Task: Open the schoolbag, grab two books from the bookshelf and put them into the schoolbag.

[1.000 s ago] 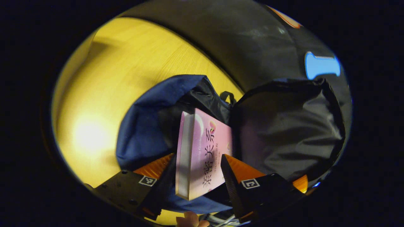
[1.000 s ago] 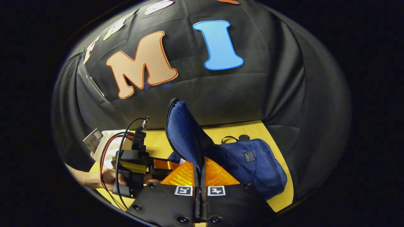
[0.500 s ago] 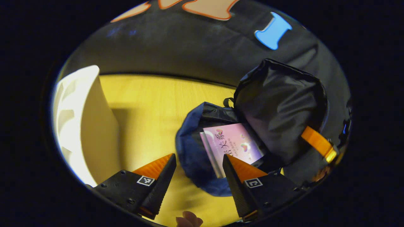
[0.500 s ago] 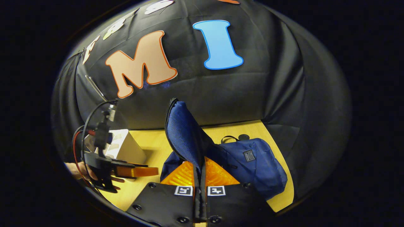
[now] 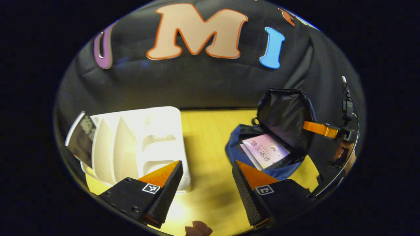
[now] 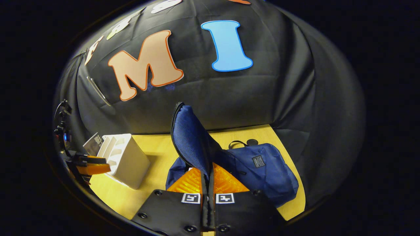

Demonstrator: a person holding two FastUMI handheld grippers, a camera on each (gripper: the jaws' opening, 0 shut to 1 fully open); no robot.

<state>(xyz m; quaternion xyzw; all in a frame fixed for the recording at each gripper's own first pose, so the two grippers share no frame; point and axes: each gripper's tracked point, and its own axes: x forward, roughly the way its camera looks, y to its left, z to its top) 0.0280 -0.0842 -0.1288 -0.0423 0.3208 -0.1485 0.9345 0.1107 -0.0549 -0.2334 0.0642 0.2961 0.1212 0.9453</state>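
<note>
A yellow wooden table backed by black cloth carries everything, and nearest in the left gripper view the left gripper hovers over it with jaws spread wide and nothing between them. In the right gripper view the right gripper is clamped on the raised flap of the blue schoolbag, holding it open. Farther off in the left gripper view, a pink book lies inside the bag at right, while the white bookshelf stands at left with a dark book at its far-left end.
</note>
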